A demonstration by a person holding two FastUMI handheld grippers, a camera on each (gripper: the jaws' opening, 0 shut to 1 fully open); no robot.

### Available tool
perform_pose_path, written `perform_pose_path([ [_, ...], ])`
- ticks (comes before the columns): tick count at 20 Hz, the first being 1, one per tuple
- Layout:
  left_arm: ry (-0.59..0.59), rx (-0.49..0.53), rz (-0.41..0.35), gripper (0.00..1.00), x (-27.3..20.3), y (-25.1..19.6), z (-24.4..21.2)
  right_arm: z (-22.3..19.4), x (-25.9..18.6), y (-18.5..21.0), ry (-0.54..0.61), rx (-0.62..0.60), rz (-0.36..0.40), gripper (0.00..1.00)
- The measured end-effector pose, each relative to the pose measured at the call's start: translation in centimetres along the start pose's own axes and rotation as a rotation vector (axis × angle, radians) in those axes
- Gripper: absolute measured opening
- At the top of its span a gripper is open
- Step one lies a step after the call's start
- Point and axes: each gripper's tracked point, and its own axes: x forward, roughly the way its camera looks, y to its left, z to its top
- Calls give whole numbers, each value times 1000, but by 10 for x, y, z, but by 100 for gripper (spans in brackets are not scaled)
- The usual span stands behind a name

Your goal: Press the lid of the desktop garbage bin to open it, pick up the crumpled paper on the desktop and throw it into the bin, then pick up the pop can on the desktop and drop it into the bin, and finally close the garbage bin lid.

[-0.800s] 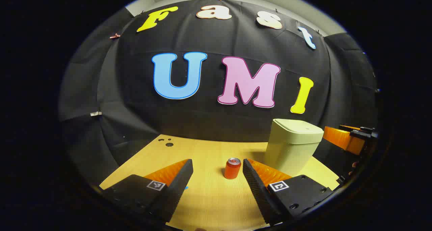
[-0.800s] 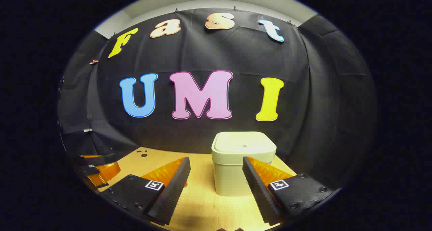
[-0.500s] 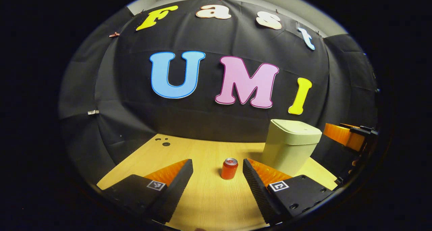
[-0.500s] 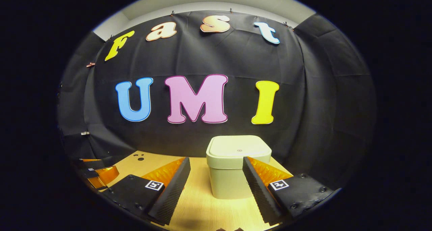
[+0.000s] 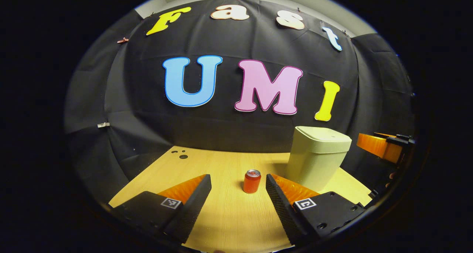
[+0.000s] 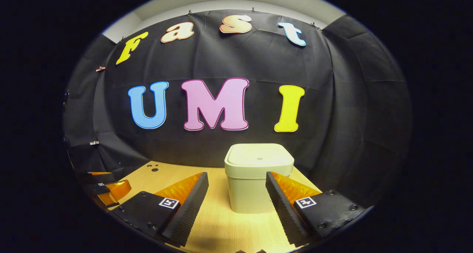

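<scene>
Left tongs [image 5: 238,194]: released, holding nothing, above the pale wooden surface [image 5: 221,164].
Small red pop can [image 5: 252,181]: upright, just ahead between the left tongs' fingers.
Right tongs [image 6: 236,194]: released, empty.
Pale green square plastic bin [image 6: 255,186]: straight ahead of the right tongs, nearer them than the left; lid [image 6: 259,157] closed, facing up.
Judgement: right tongs best placed to press it.

cloth-walled recording booth [image 6: 354,109], wooden table [image 5: 221,216]
</scene>
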Motion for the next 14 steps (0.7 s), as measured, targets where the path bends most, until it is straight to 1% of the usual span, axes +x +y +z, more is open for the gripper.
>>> perform_pose_path([
  [5,23,2,-4,95,-3,-4,-8,-11,-4,5,33,-16,23,98],
  [11,19,15,-20,96,-1,-11,-8,-16,-3,8,59,-17,46,96],
  [12,16,15,-22,95,0,-12,-7,-17,-3,9,60,-21,49,92],
  [13,9,13,-29,95,1,-13,-6,-16,-3,9,60,-25,52,85],
  [14,-1,14,-33,95,0,-15,-5,-15,-3,8,60,-29,51,70],
])
